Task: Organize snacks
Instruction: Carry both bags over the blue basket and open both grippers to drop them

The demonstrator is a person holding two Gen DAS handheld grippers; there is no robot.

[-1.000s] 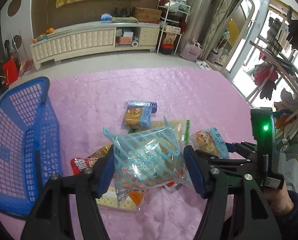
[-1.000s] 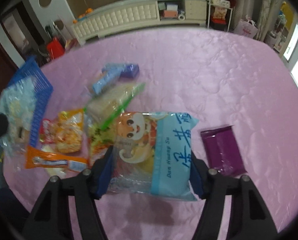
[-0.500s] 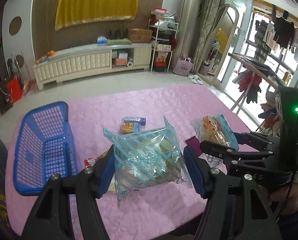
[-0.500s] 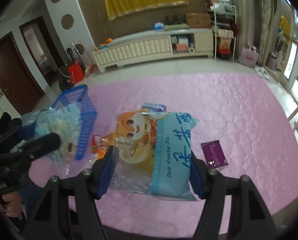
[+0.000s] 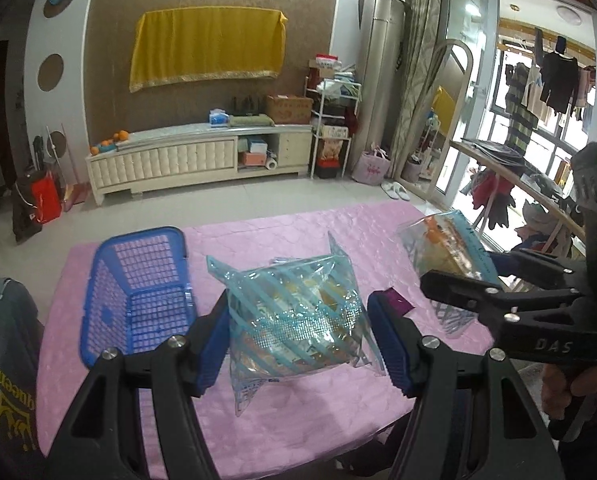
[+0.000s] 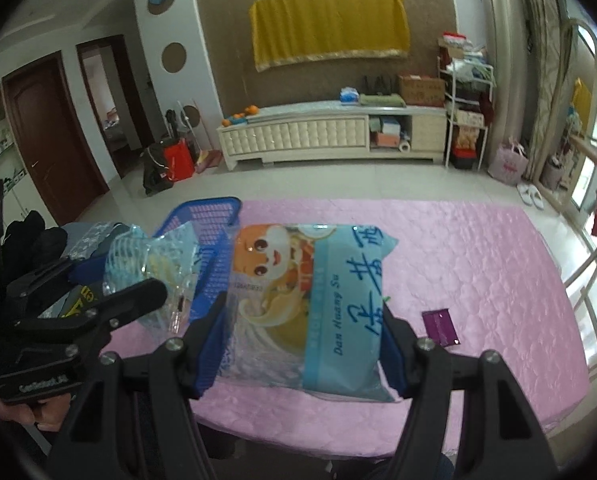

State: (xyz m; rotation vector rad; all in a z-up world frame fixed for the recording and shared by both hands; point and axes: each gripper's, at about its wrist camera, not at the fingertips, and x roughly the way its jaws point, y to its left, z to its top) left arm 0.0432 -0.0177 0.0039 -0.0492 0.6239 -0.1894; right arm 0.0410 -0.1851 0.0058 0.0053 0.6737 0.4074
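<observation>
While both packets hang above the pink tabletop [image 5: 298, 420], we should carry them over the blue basket [image 5: 138, 280] before letting go. Our left gripper [image 5: 298, 330] has its jaws clamped on the striped packet [image 5: 294, 316], the right gripper [image 6: 304, 344] on the cartoon packet [image 6: 306, 308]. So far as its visible floor shows, the basket holds nothing.

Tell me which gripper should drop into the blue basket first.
Probably left: the left gripper holds the striped packet right beside the blue basket; the right gripper sits farther over.
</observation>
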